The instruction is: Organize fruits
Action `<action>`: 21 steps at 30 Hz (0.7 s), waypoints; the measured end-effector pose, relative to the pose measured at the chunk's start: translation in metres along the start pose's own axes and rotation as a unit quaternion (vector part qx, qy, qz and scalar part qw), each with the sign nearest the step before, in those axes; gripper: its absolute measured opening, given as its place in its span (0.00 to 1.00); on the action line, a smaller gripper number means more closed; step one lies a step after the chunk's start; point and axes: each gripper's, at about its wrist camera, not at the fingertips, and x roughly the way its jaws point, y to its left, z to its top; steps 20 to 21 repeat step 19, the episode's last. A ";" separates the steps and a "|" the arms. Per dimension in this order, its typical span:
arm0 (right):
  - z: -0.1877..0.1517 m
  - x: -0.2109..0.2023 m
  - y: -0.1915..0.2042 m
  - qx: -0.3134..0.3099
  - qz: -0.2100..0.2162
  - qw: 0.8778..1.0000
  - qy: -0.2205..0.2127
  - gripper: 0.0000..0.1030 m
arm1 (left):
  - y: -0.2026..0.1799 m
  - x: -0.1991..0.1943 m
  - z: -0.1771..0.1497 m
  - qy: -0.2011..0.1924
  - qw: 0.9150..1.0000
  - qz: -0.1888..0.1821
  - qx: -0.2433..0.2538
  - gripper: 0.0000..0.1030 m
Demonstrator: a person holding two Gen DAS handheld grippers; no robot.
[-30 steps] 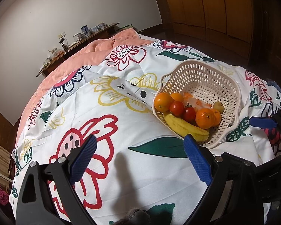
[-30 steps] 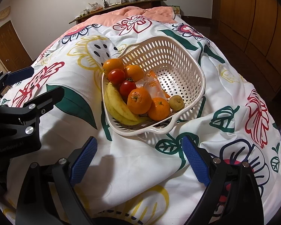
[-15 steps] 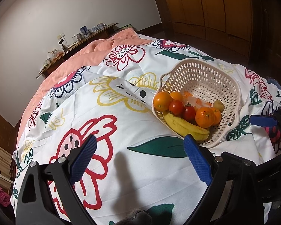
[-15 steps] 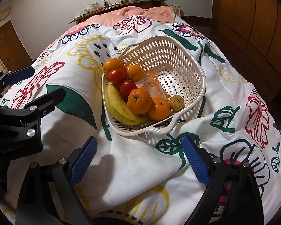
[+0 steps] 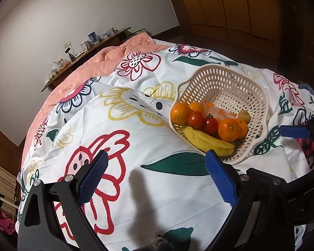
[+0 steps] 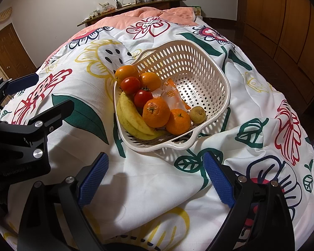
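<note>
**Operator:** My left claw (image 5: 155, 177) is spread wide and grips nothing; it hangs over the flowered quilt (image 5: 136, 146) of the bed. My right claw (image 6: 156, 177) is the same, released and empty, above the quilt's near edge.

**Observer:** Where is the fruit from each one?

**Operator:** From the left claw, the white plastic basket (image 5: 261, 96) lies ahead and to the right, tipped on its side so its mouth faces me. Its near rim sits just past the right fingertip. From the right claw, the basket is straight ahead, a little beyond the gap between the fingers.

**Observer:** What is inside?

**Operator:** A banana (image 6: 129, 119) lies along the low left wall. Two tomatoes (image 6: 130, 85) sit above it, touching each other. Four oranges (image 6: 156, 113) are there: two at the far left by the rim, two nearer me at the middle. A small yellowish-green fruit (image 6: 197, 114) rests just right of the nearest orange; I cannot tell what kind it is. A clear wrapper with orange print (image 6: 171, 99) lies behind the near oranges.

**Observer:** Can you see one claw from the other?

**Operator:** Yes. In the right wrist view the left claw's black frame fills the left edge, well left of the basket. In the left wrist view a blue pad of the right claw shows at the far right, just beyond the basket. A wooden shelf (image 6: 136, 5) with small items runs along the wall beyond the bed.
</note>
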 end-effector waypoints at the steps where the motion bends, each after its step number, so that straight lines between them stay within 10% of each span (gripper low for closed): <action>1: 0.000 0.000 0.000 0.000 0.000 1.000 0.000 0.88 | 0.000 0.000 0.000 -0.001 1.000 0.000 0.001 0.92; 21: 0.003 -0.005 0.004 0.001 0.005 1.000 -0.009 0.88 | 0.008 0.000 -0.002 0.009 1.000 0.005 -0.024 0.92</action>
